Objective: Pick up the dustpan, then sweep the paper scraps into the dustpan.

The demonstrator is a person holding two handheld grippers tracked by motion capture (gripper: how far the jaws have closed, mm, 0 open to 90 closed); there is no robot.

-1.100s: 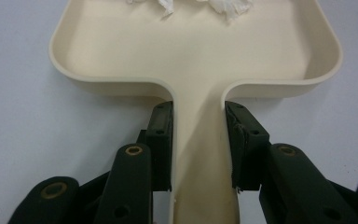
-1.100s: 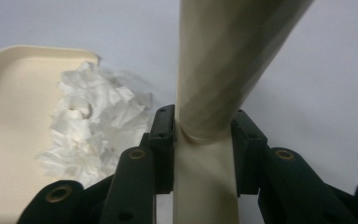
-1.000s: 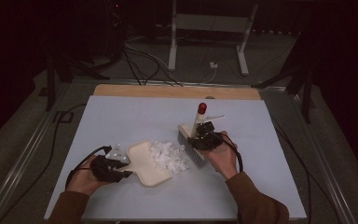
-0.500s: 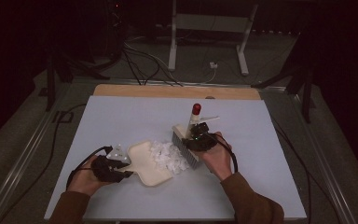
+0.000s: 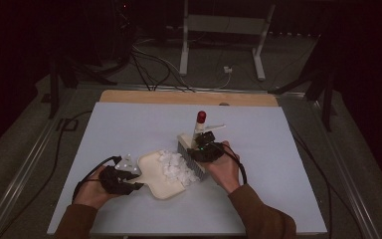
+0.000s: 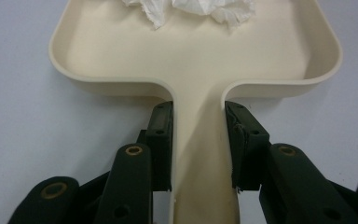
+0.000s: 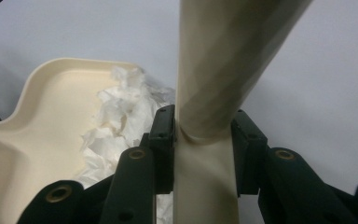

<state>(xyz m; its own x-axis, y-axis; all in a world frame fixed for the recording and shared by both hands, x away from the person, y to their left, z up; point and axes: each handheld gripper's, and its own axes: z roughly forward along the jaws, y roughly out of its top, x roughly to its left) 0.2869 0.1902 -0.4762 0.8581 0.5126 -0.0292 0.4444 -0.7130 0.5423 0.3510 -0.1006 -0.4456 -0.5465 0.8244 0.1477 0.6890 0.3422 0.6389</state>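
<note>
The paper bits (image 5: 176,168) lie in the dustpan (image 5: 155,175), near the counter's (image 5: 278,149) middle. The left gripper (image 6: 198,140) squeezes the pan's handle at nine o'clock to keep it flat. The right gripper (image 7: 204,140) squeezes the brush (image 5: 191,159) at three o'clock, pushing paper in.

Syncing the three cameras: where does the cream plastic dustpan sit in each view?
High view: the cream plastic dustpan lies low and centre on the white table, between the hands.
Left gripper view: the pan fills the top; its handle runs down between the left gripper jaws, which are shut on it.
Right gripper view: the pan sits at left.
Shared landmark: the crumpled white paper scraps heaped at the pan's mouth.
</note>
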